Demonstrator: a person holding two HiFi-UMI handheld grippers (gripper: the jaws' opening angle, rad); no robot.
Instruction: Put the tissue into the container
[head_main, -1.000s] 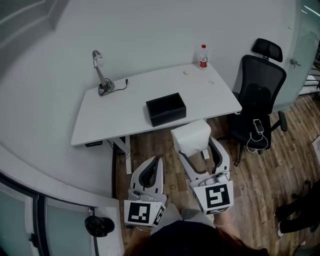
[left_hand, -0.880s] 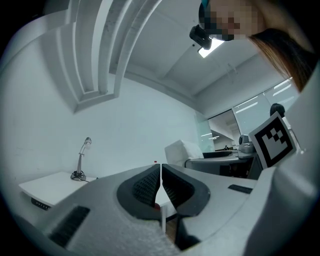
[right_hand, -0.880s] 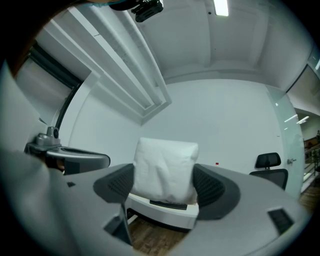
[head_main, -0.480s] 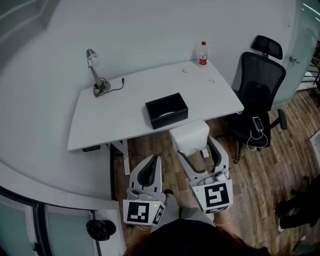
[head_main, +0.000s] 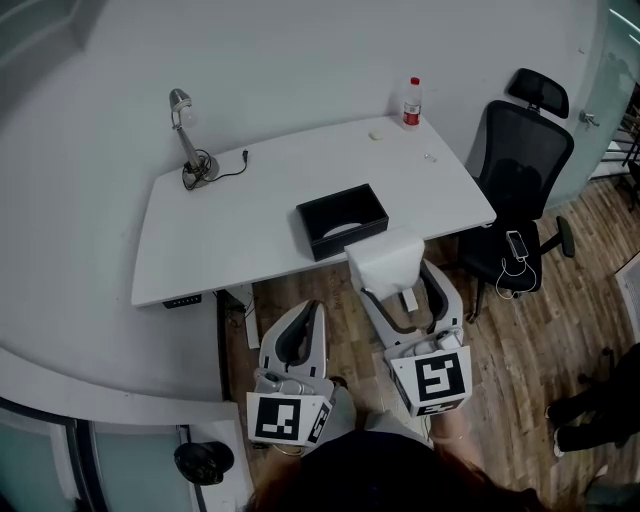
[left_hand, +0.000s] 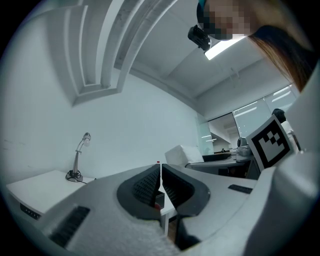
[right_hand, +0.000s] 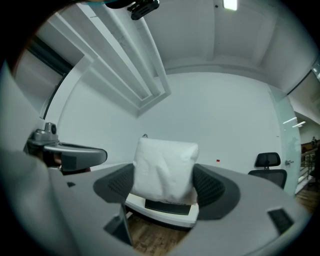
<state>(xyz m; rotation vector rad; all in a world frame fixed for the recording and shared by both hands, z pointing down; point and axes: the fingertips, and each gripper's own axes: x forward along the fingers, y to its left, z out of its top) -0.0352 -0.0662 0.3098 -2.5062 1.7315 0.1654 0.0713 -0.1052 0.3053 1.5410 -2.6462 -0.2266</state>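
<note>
My right gripper (head_main: 404, 288) is shut on a white tissue pack (head_main: 385, 263), held just off the near edge of the white desk (head_main: 230, 230). The pack (right_hand: 164, 169) fills the gap between the jaws in the right gripper view. An open black container (head_main: 341, 220) sits on the desk right behind the pack, something pale inside it. My left gripper (head_main: 303, 322) hangs lower and to the left over the wooden floor, jaws shut with nothing between them (left_hand: 160, 180).
A desk lamp (head_main: 188, 140) stands at the desk's far left, a bottle with a red cap (head_main: 411, 101) at its far right corner. A black office chair (head_main: 515, 190) with a phone (head_main: 517, 245) on its seat stands right of the desk.
The right gripper has carried the tissue pack slightly forward, closer to the desk edge and the black container. The left gripper stays low and shut.
</note>
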